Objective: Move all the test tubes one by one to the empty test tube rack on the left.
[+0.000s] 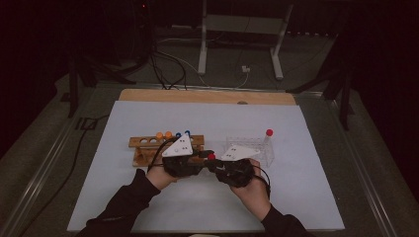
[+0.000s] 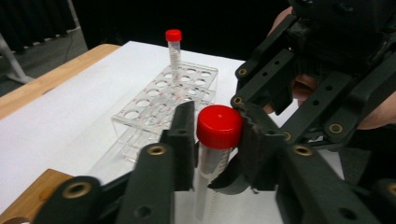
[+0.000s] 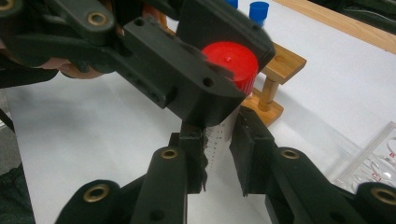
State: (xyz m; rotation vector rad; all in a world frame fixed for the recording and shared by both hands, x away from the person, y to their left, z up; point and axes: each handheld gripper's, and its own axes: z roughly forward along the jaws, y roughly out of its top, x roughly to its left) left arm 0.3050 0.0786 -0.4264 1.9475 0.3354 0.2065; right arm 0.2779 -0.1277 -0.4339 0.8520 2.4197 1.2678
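Dim room, cables and a stand's legs on the floor beyond; the work sits on a white sheet (image 1: 148, 207) over a wooden table (image 1: 207, 96). A wooden rack (image 1: 148, 143) stands left of centre, holding orange- and blue-capped tubes at its far row. A clear rack (image 2: 163, 93) stands to the right with one red-capped tube (image 2: 173, 46) upright at its far right corner. You hold a second red-capped tube, the transfer tube (image 2: 215, 144), in mid-air between the two racks, near the table's middle. Your left gripper (image 2: 217, 135) is closed on it just under the cap, jaws pressing either side. Your right gripper (image 3: 219, 144) brackets the tube body lower down, jaws nearly closed; firm contact cannot be confirmed. Judged step: a hand-over from left to right, probably bound for the clear rack. Next move, as I read it: seat the right grip fully, then release the left without tilting the tube.
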